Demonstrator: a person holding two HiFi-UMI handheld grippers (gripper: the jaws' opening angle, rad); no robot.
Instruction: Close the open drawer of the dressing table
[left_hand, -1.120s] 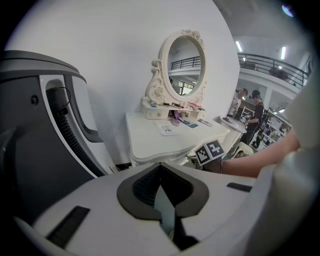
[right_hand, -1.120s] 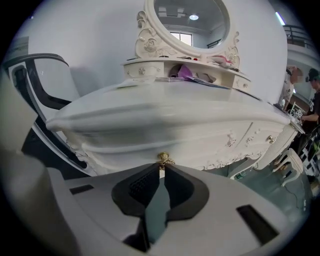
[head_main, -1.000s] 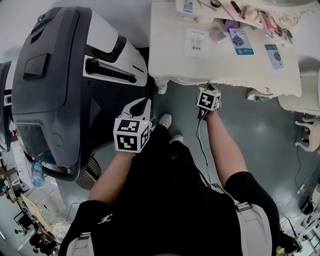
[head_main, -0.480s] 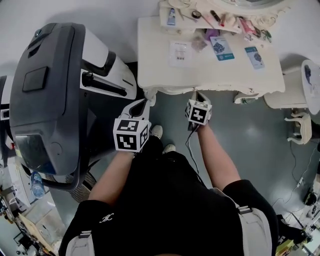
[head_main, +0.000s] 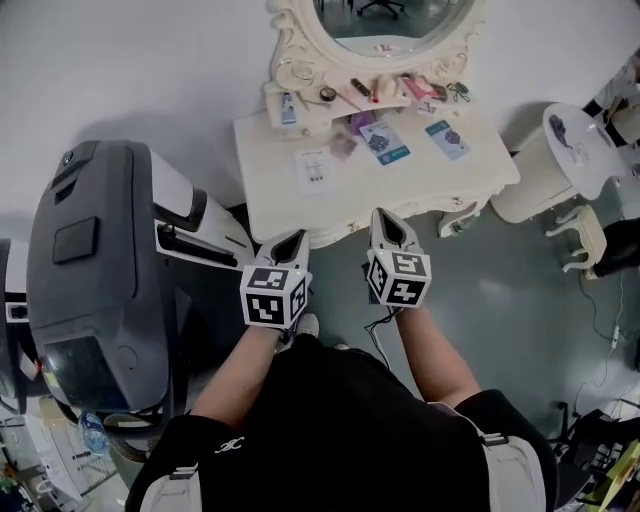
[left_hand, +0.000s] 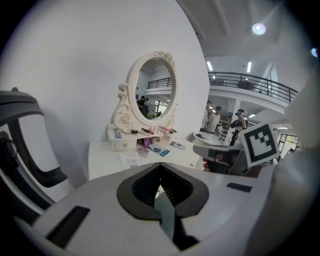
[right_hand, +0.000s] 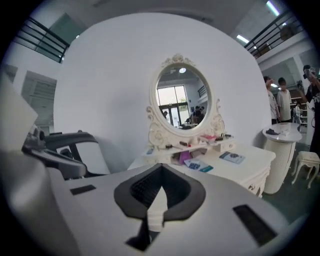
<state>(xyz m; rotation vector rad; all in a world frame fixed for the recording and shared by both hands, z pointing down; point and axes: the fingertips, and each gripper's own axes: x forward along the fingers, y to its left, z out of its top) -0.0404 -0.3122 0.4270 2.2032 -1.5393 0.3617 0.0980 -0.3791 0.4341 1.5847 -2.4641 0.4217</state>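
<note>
Dressing table (head_main: 440, 182): cream, against the far wall under an oval mirror (head_main: 390, 15); its drawer is hidden from above.
Left gripper (head_main: 290, 243): jaws pressed together, empty, by the table's near edge.
Right gripper (head_main: 387, 222): likewise closed, empty.
Far left: grey machine (head_main: 90, 270).

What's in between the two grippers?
In the head view, bare grey floor lies between the left gripper and right gripper. Between their tips runs the front edge of the table.
</note>
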